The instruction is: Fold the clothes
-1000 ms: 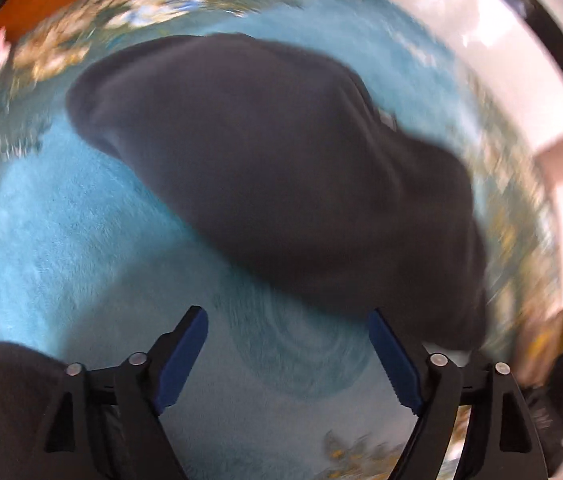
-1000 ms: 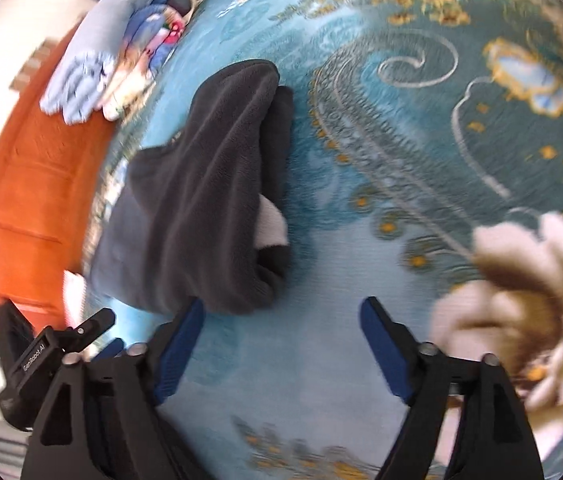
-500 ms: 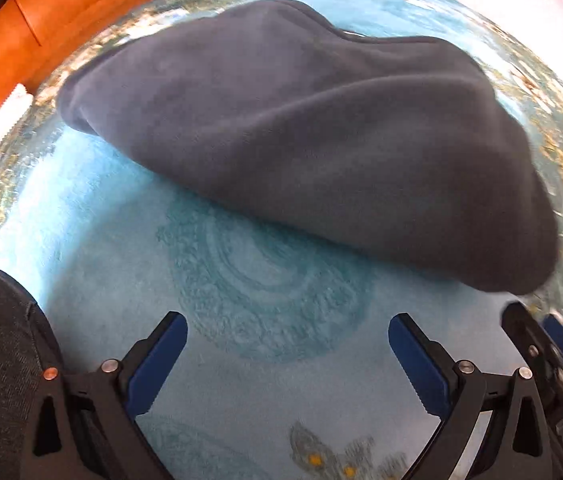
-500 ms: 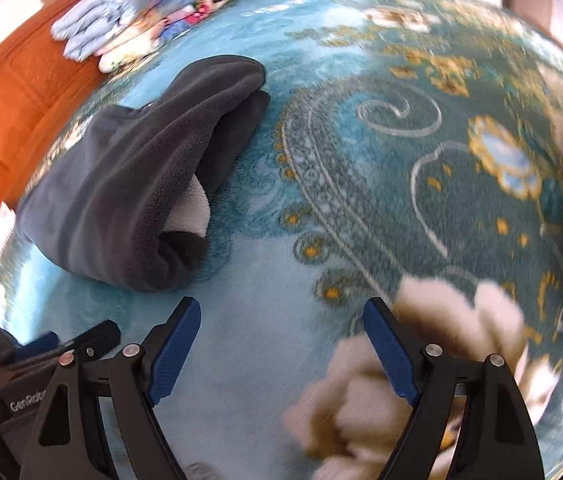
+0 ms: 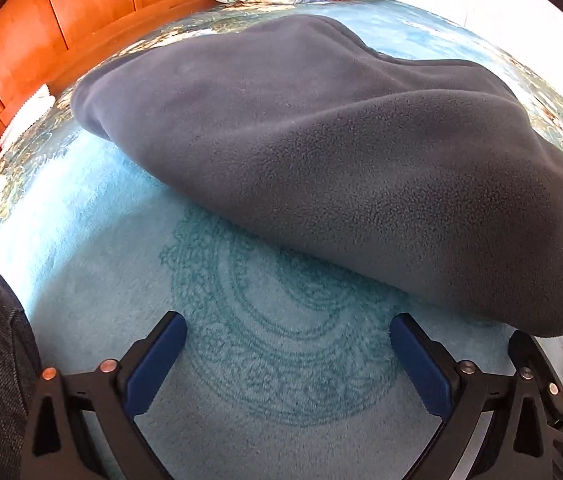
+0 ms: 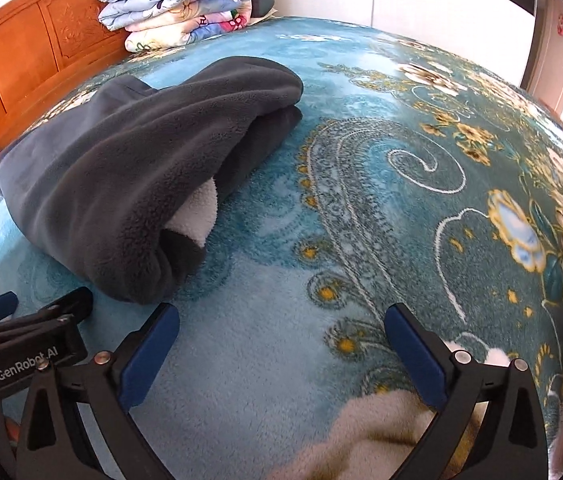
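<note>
Now both claws stand wide apart, empty: the left claw (image 5: 287, 354) just short of the folded grey fleece (image 5: 321, 160) on the bed's blue blanket (image 5: 93, 240), the right claw (image 6: 281, 344), jaws just opened, beside its end.

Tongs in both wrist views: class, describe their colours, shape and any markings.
Both the left tongs and right tongs have black angular arms with triangular cut-outs, silver rivets and blue ridged pads. In the right wrist view, the left tool's black body reads "GenRobot.AI" in white.

Garment (image 5: 321, 152) matt dark fleece; blanket (image 5: 113, 248) plush pile; headboard (image 6: 21, 56) glossy wood.
</note>
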Motion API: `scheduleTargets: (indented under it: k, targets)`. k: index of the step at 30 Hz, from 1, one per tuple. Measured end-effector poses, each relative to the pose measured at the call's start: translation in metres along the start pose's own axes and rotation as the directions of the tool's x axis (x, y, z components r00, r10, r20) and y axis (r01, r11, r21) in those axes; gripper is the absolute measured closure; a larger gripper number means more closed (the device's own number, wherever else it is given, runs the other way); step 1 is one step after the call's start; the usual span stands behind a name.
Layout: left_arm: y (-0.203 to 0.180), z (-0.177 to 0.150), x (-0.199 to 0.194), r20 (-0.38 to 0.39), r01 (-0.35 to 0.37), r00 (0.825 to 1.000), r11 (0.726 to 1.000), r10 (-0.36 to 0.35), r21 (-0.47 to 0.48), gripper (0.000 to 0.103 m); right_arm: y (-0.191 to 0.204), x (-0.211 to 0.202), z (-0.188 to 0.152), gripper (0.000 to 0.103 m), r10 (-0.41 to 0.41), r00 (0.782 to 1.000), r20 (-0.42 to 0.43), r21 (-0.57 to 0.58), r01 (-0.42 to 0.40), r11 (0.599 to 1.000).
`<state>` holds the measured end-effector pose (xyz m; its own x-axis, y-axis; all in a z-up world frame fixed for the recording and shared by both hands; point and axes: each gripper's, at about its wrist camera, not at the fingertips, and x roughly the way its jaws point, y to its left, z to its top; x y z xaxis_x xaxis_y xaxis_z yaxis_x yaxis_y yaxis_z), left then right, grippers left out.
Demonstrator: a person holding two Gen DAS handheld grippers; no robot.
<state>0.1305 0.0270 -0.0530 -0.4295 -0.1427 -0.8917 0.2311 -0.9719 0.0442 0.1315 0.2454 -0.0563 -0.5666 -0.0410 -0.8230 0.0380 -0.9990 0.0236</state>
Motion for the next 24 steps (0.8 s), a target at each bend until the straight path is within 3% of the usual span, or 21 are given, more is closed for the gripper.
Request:
scheduleTargets:
  k: [4,24]
  targets:
    - [0.0,-0.002,-0.001,0.041,-0.024,0.999,1.0,0.024,-0.01,0.0,-0.001,0.002,-0.002,0.0,-0.001,1.0,0.006,-0.002,0.001,1.0]
    - [0.016,0.013,-0.005,0.041,-0.021,0.999,1.0,0.021,-0.003,0.0,0.0,0.002,-0.006,0.0,-0.007,1.0,0.018,-0.003,0.007,1.0]
